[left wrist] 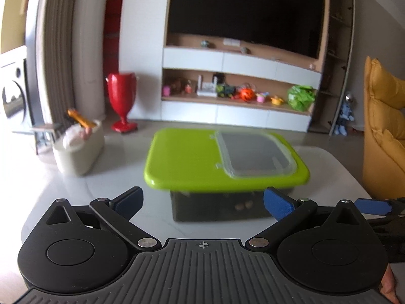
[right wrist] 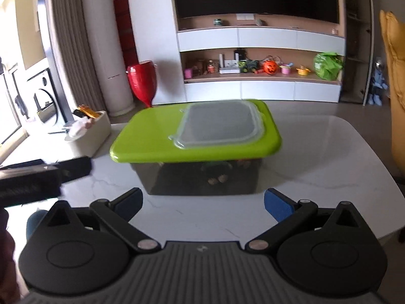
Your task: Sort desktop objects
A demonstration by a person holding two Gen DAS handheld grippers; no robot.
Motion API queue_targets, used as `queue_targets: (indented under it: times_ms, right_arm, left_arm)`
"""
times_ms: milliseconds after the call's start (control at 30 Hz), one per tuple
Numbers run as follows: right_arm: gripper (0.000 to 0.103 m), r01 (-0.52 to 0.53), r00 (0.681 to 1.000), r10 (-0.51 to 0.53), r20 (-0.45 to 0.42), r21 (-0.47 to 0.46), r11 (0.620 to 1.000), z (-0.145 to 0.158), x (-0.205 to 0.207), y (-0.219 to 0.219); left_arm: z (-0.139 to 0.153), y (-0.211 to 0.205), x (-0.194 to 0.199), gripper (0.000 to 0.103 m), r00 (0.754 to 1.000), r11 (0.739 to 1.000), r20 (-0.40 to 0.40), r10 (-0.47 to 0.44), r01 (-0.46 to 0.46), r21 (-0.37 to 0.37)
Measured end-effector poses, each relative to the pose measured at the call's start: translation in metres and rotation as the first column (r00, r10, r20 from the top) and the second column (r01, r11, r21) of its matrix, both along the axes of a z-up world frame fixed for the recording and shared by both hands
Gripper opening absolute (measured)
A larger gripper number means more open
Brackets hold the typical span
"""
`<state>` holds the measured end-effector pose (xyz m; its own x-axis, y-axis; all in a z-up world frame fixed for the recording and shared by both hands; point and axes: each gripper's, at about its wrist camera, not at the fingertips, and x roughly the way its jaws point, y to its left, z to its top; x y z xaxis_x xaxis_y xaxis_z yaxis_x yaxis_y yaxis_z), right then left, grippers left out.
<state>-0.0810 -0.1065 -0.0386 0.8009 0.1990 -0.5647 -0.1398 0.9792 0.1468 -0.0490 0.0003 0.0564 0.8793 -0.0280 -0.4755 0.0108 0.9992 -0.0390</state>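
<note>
A dark storage box with a lime-green lid (left wrist: 187, 162) and a clear flap (left wrist: 253, 152) stands shut on the white marble table (left wrist: 106, 192). Small objects show dimly through its wall. My left gripper (left wrist: 202, 201) is open and empty, just in front of the box. My right gripper (right wrist: 202, 201) is open and empty, a little back from the box (right wrist: 162, 139). In the left wrist view the right gripper's blue pad shows at the right edge (left wrist: 372, 206). In the right wrist view the left gripper shows as a black blur at the left (right wrist: 45, 174).
A white bin (left wrist: 81, 149) holding an orange item and white stuff stands on the table's far left; it also shows in the right wrist view (right wrist: 93, 129). A yellow sofa (left wrist: 384, 131) is at the right. A TV cabinet with toys and a red vase (left wrist: 121, 98) stand beyond.
</note>
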Motion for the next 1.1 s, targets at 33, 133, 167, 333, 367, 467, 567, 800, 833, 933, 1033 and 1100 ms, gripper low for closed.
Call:
queue_targets:
  times_ms: [33,133,167,333,367,467,567,800,833,933,1033,1100]
  right_arm:
    - [0.103,0.0,1.0,0.0,0.005,-0.008,1.0,0.004,0.006,0.004]
    - [0.103,0.027,1.0,-0.026,0.01,-0.023,0.999,0.002,0.024,0.013]
    - [0.103,0.046,0.999,-0.046,0.003,-0.025,0.999,-0.002,0.028,0.013]
    - [0.103,0.084,0.982,-0.071,-0.175,0.068,0.994,-0.059,0.054,-0.001]
    - [0.103,0.098,0.971,-0.079,-0.227,0.077,0.992,-0.073,0.061,-0.003]
    - [0.103,0.147,0.936,-0.121,-0.331,0.054,0.988,-0.1,0.076,-0.008]
    - [0.103,0.221,0.924,-0.201,-0.324,0.024,0.975,-0.108,0.082,-0.016]
    - [0.103,0.154,0.974,-0.154,-0.166,-0.012,0.988,-0.064,0.082,-0.016]
    - [0.103,0.137,0.979,-0.139,-0.149,-0.025,0.99,-0.057,0.083,-0.014]
    - [0.103,0.135,0.981,-0.14,-0.136,-0.04,0.99,-0.06,0.081,-0.006]
    - [0.103,0.115,0.974,-0.115,-0.197,-0.011,0.993,-0.074,0.085,-0.008]
    - [0.103,0.119,0.967,-0.112,-0.227,0.016,0.993,-0.077,0.087,-0.012]
  left_arm:
    - [0.003,-0.001,0.006,0.103,1.0,1.0,0.009,0.02,-0.02,0.011]
    - [-0.003,-0.001,0.027,0.103,0.997,0.997,-0.009,0.078,-0.078,0.007]
    - [-0.011,0.0,0.034,0.103,0.997,0.997,-0.03,0.077,-0.078,-0.01]
    - [-0.062,0.012,0.069,0.103,0.976,0.994,-0.215,0.015,-0.038,-0.102]
    - [-0.071,0.014,0.075,0.103,0.97,0.992,-0.243,0.009,-0.038,-0.117]
    - [-0.088,0.017,0.085,0.103,0.961,0.992,-0.272,0.042,-0.071,-0.1]
    - [-0.095,0.019,0.091,0.103,0.958,0.993,-0.276,0.08,-0.101,-0.061]
    - [-0.076,0.011,0.099,0.103,0.968,0.996,-0.237,0.078,-0.083,-0.014]
    - [-0.074,0.011,0.099,0.103,0.97,0.996,-0.229,0.085,-0.089,-0.008]
    - [-0.079,0.016,0.098,0.103,0.972,0.996,-0.227,0.067,-0.078,-0.042]
    - [-0.089,0.022,0.099,0.103,0.967,0.993,-0.253,0.031,-0.058,-0.103]
    - [-0.091,0.021,0.099,0.103,0.964,0.993,-0.262,0.032,-0.062,-0.105]
